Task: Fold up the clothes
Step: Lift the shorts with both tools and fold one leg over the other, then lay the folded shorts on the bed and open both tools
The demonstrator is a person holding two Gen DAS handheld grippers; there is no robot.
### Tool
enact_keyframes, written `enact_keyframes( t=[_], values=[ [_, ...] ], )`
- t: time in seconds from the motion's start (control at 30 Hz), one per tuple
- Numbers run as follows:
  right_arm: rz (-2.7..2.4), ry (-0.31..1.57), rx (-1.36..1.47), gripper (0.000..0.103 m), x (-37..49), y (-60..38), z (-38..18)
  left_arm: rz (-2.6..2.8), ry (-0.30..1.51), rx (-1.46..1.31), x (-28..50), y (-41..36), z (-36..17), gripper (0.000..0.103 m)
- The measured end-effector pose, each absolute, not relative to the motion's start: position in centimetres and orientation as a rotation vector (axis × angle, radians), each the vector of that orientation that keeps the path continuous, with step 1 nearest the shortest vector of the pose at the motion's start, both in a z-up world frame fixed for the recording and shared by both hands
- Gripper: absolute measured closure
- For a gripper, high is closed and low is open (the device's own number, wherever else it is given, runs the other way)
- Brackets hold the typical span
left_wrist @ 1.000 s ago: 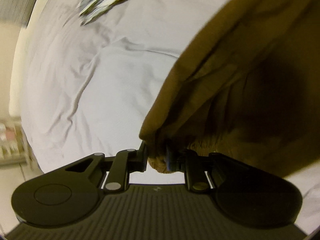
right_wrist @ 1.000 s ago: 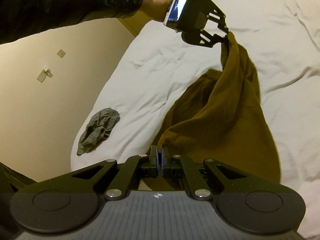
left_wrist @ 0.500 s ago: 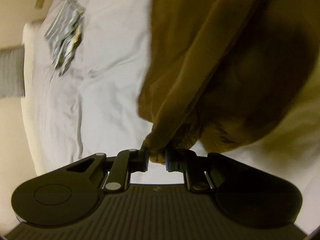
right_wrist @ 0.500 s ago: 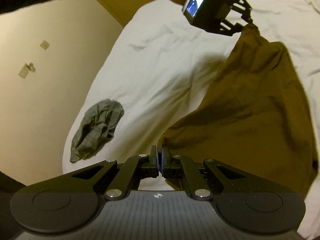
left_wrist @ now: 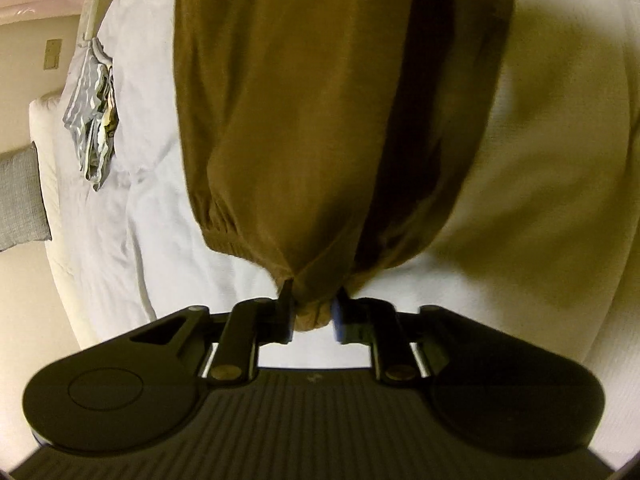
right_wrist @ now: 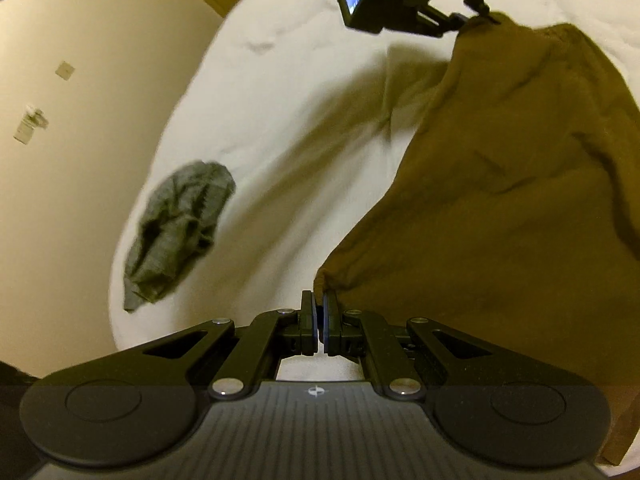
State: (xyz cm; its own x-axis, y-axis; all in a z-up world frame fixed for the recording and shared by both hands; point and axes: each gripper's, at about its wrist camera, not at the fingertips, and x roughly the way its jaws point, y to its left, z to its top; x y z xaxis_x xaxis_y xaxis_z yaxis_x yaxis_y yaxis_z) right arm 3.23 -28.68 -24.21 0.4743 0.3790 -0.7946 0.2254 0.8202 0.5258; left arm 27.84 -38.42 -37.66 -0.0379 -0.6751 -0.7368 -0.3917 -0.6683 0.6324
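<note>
A brown garment (left_wrist: 320, 120) with a gathered elastic waistband hangs over the white bed (left_wrist: 152, 240). My left gripper (left_wrist: 313, 314) is shut on a bunched corner of that waistband. In the right wrist view the same brown garment (right_wrist: 520, 200) is stretched wide between both grippers. My right gripper (right_wrist: 319, 314) is shut on its near corner. The left gripper (right_wrist: 476, 16) shows at the top of that view, holding the far corner above the bed (right_wrist: 280, 120).
A crumpled grey garment (right_wrist: 180, 232) lies near the bed's left edge. A striped blue and white garment (left_wrist: 94, 120) lies on the bed beside a grey pillow (left_wrist: 20, 200). A beige wall (right_wrist: 80, 100) borders the bed.
Both grippers have moved apart and the brown garment has spread from a hanging bunch into a wide sheet. The left wrist view has swung round, so the cloth now fills its top.
</note>
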Motion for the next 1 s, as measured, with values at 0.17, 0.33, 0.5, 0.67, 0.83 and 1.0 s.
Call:
enact_keyframes(
  t=[0.17,0.33,0.5,0.67,0.83,1.0],
  values=[
    [0.066,1.187,0.609,0.088,4.1,-27.5,-26.5,-1.732,-1.086,1.995,28.2,-37.4,-38.5,0.068],
    [0.088,1.205,0.623,0.074,3.3,-27.3,-26.1,-1.666,-0.981,1.982,29.2,-35.7,-37.7,0.059],
    [0.035,1.205,0.617,0.069,1.1,-28.9,-24.1,-1.543,-0.539,1.803,28.8,-36.1,-34.3,0.057],
    [-0.151,1.156,0.618,0.061,-3.4,-32.6,-23.0,-1.446,0.121,1.337,27.8,-37.2,-28.4,0.055],
    [-0.328,1.118,0.717,0.061,-8.8,-37.4,-24.1,-1.444,0.594,0.947,24.1,-34.2,-24.9,0.053],
    [-0.373,1.059,0.867,0.06,-12.1,-40.5,-26.3,-1.415,0.873,0.805,18.6,-28.1,-25.4,0.053]
  ],
)
